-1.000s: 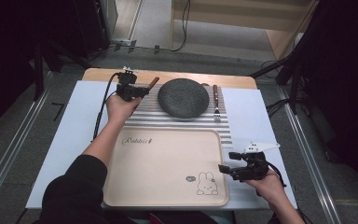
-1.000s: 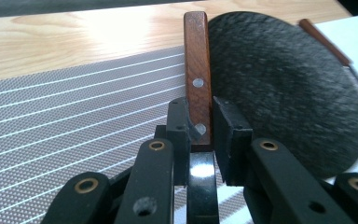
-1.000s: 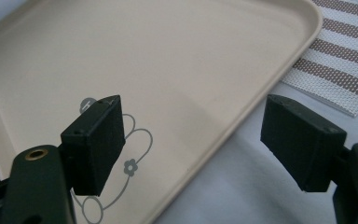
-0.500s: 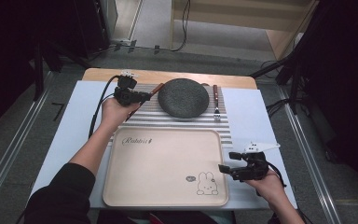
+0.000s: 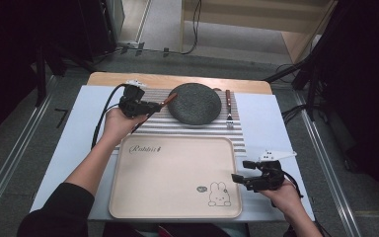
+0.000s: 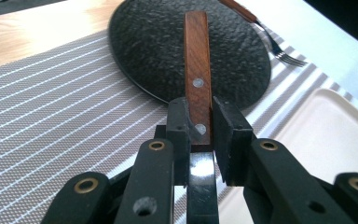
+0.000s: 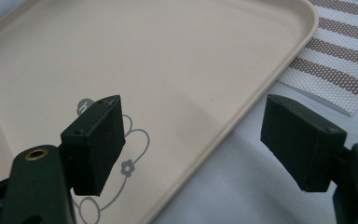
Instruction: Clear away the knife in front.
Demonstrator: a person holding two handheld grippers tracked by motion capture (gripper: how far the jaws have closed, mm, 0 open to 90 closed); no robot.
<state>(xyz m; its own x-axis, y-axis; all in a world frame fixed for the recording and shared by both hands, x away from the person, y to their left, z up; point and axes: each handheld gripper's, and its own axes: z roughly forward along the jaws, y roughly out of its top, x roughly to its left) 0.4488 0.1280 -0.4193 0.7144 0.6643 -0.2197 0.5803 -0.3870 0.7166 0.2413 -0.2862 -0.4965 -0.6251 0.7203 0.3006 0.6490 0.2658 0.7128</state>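
While the high view looks down on the counter [image 5: 69, 143], the left gripper [image 5: 154, 106] clenches a wooden-handled knife [image 5: 153, 111] above the striped placemat [image 5: 197, 129], just left of the dark round plate [image 5: 195, 102]. The knife's long axis runs on a slant, its handle end up toward the plate's rim and its dark blade down toward the beige tray [image 5: 175, 177]. One fork [image 5: 229, 107] lies right of the plate, its prongs toward the tray. The right gripper [image 5: 241, 177] hovers at the tray's right edge with its jaws parted and nothing between them. One plate, one fork, one knife, one tray and one placemat are there; the tray's flat is bare and the pale cloth either side gives open room.

In the left gripper view, the left gripper [image 6: 200, 123] pinches the knife [image 6: 197, 79] by the riveted handle, which points straight away over the plate [image 6: 158, 51]; the fork [image 6: 270, 42] lies beyond and the tray's corner [image 6: 335, 135] at the right.

In the right gripper view, the right gripper [image 7: 191, 144] stands released, its pads spanning the tray's rim [image 7: 242, 109], the placemat [image 7: 340, 70] just past the corner.
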